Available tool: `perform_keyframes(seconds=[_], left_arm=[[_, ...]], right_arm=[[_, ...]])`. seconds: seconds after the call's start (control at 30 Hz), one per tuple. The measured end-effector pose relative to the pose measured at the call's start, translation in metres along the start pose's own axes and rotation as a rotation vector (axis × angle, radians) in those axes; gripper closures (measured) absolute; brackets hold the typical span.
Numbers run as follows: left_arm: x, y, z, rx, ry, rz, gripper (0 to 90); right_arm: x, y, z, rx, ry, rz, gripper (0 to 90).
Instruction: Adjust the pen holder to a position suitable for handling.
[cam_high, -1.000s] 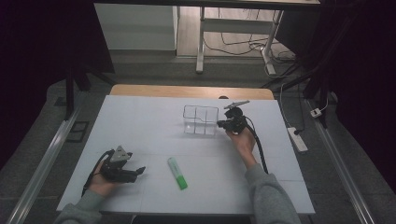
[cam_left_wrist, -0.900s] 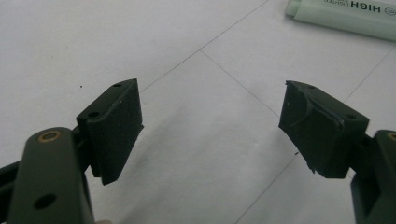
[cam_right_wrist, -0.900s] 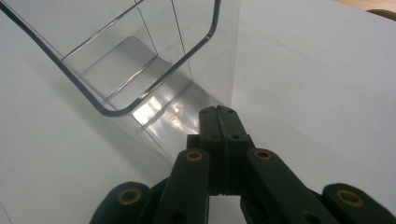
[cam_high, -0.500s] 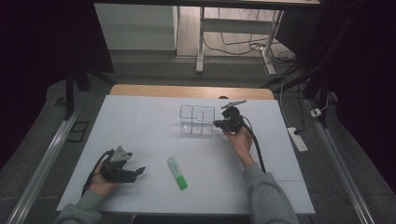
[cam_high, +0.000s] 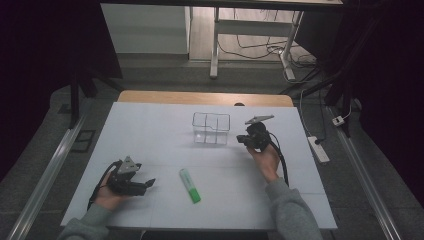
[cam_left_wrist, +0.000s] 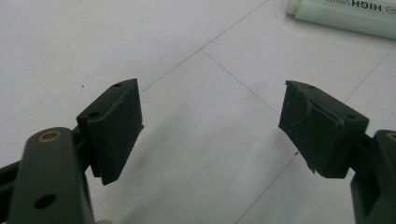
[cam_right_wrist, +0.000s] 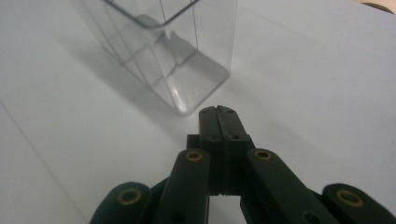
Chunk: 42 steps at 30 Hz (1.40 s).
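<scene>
Green marker (cam_high: 190, 185) lay untouched, box (cam_high: 211, 128) empty; left gripper (cam_high: 145, 184) gaped beside it, right gripper (cam_high: 242, 140) pinched together near box.

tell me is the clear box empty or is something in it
Empty. The clear box stands upright on the table, and through its walls only its dividers and the white surface show.

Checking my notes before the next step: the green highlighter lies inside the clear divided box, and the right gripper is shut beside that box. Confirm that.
Not quite. The green highlighter lies on the white table, well outside the clear divided box, as the high view shows. The right gripper is indeed shut beside that box.
</scene>
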<state>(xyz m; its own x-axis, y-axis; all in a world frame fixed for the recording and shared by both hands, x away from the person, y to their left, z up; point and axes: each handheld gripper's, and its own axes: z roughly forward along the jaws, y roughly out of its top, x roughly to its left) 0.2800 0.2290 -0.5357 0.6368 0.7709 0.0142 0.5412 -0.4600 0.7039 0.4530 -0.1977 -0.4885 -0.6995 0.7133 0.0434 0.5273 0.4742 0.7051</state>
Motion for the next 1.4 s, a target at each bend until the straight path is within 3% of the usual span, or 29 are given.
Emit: perform_keyframes(seconds=[0.23, 0.47, 0.63, 0.77, 0.93, 1.03, 1.3, 1.4], left_arm=[[0.000, 0.000, 0.000, 0.001, 0.000, 0.000, 21.0], [0.000, 0.000, 0.000, 0.001, 0.002, 0.000, 21.0], [0.000, 0.000, 0.000, 0.001, 0.002, 0.000, 21.0], [0.000, 0.000, 0.001, 0.001, 0.002, 0.001, 21.0], [0.000, 0.000, 0.001, 0.001, 0.001, 0.003, 21.0], [0.001, 0.000, 0.001, 0.001, 0.001, 0.003, 21.0], [0.001, 0.002, 0.001, -0.005, -0.011, 0.016, 21.0], [0.003, 0.005, 0.000, -0.014, -0.026, 0.040, 21.8]], right_arm=[[0.009, -0.027, -0.029, -0.008, 0.001, -0.039, 89.5], [0.011, -0.059, -0.052, -0.015, 0.015, -0.034, 89.5], [0.011, -0.071, -0.063, -0.021, 0.021, -0.014, 89.0], [0.013, -0.081, -0.071, -0.028, 0.018, -0.013, 80.1], [0.014, -0.091, -0.081, -0.070, 0.026, -0.009, 57.1], [0.015, -0.099, -0.088, -0.082, 0.032, -0.016, 48.9], [0.021, -0.106, -0.092, -0.076, 0.055, -0.062, 44.1], [0.021, -0.107, -0.092, -0.076, 0.058, -0.070, 43.2]])
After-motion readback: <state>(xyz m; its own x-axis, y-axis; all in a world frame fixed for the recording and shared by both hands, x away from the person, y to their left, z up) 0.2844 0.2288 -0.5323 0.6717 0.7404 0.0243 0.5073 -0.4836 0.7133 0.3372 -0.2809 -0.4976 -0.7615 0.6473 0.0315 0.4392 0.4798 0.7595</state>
